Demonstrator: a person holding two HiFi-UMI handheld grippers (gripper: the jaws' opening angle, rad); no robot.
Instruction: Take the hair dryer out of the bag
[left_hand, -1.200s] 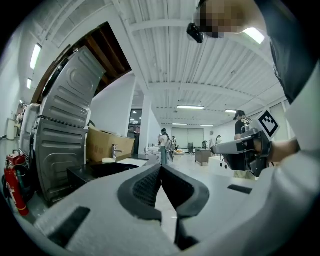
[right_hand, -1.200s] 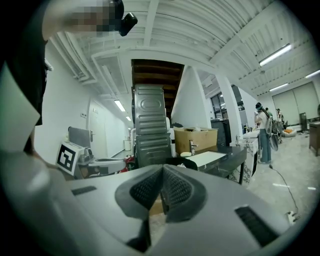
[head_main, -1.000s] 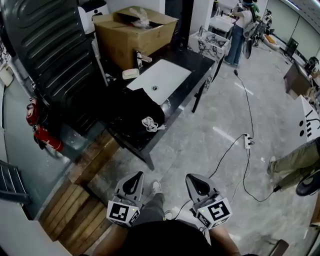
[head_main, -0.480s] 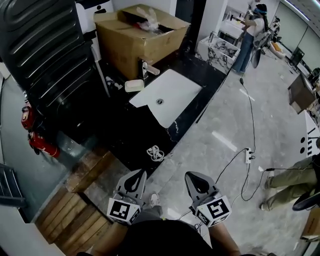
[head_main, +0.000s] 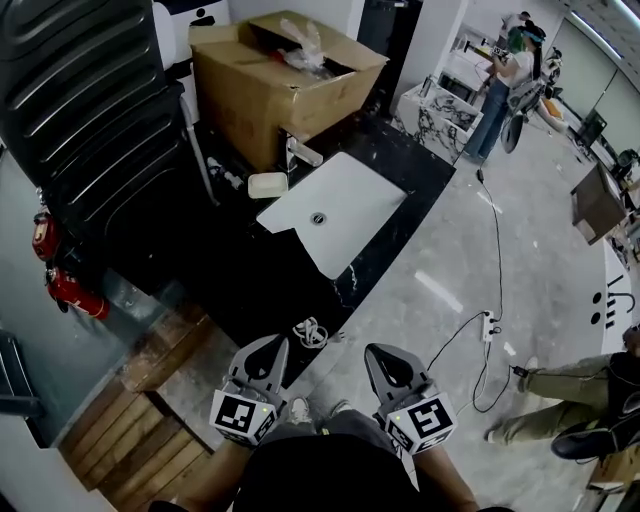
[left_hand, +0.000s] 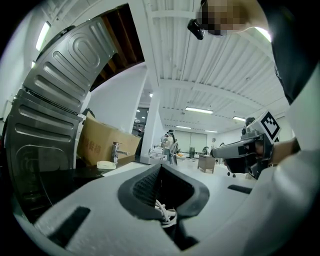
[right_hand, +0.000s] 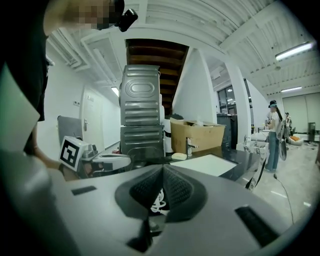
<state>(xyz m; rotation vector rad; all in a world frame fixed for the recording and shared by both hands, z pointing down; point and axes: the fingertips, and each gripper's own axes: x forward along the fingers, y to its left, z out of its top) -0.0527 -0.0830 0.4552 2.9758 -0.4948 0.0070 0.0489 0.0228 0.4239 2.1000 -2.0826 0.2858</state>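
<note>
The left tongs and the right tongs sit closed and empty at the lower centre of the head view. Just above them a coiled white cord lies on the near edge of the black stone worktop. The hair dryer and bag cannot be made out.

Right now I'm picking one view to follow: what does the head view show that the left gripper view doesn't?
Only the head view: the red fire extinguishers and the floor power strip. Only the left gripper view: the ceiling light strips. Both: the cardboard box, the faucet, the coiled white cable and the right gripper.
</note>
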